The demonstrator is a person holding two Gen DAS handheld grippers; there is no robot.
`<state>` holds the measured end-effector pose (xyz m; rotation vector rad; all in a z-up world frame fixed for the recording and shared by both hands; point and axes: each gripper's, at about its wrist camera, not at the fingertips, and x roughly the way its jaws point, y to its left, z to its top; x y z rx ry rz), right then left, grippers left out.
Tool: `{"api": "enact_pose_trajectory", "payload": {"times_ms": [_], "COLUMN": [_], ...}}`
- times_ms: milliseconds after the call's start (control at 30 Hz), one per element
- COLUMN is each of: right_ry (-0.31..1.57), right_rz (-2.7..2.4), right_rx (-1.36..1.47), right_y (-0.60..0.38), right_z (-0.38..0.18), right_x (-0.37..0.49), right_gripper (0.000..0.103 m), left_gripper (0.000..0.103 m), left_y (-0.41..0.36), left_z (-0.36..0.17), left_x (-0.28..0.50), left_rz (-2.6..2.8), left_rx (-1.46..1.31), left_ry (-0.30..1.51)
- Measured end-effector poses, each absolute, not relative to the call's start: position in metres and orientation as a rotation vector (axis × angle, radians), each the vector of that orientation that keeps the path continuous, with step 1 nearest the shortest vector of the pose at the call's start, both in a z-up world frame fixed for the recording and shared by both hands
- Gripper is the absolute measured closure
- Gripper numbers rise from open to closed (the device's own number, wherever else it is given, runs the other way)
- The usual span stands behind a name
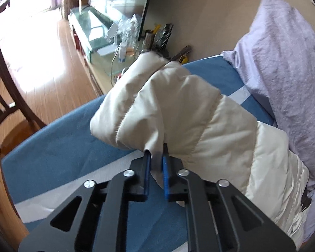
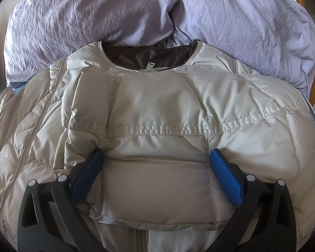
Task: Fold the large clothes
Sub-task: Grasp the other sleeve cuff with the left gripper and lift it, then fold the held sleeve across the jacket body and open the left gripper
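In the left wrist view, the left hand-held gripper [image 1: 156,157] is clenched on the cuff end of the cream puffer jacket's sleeve [image 1: 157,109], lifted above the blue bed sheet [image 1: 52,153], with the lilac pillow [image 1: 283,52] beyond the jacket. In the right wrist view, the right hand-held gripper [image 2: 156,159] stands spread wide, its blue pads [image 2: 224,174] flanking a folded sleeve on the jacket [image 2: 157,105], which lies chest-up just below the pillows

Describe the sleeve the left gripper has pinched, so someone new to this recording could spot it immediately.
Start at the blue bedsheet, bordered by lilac bedding. A cream puffer jacket lies across it, and its sleeve reaches toward the bed's edge. The left gripper is shut on that sleeve's cuff; it is the only quilted cream piece lifted off the sheet.
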<state>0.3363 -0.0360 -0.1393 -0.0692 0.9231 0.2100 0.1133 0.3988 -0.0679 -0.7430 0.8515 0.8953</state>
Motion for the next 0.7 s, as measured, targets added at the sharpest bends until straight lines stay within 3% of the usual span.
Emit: {"api": "enact_pose_trajectory", "payload": {"times_ms": [367,700], "right_ry": [0.930,0.977], "right_rz": [0.219,0.264], "right_rx": [-0.054,-0.011], "right_y": [-0.037,-0.044], "right_z": [-0.137,-0.133], "right_x": [0.339,0.344], "right_gripper": [0.002,0.002], "left_gripper": [0.099,0.100], "left_y": [0.348,0.248], "left_z": [0.021,0.084], "left_x": [0.151,0.200], "left_rz": [0.759,0.483], "left_rx": [-0.501,-0.314], "left_ry": [0.723,0.649]}}
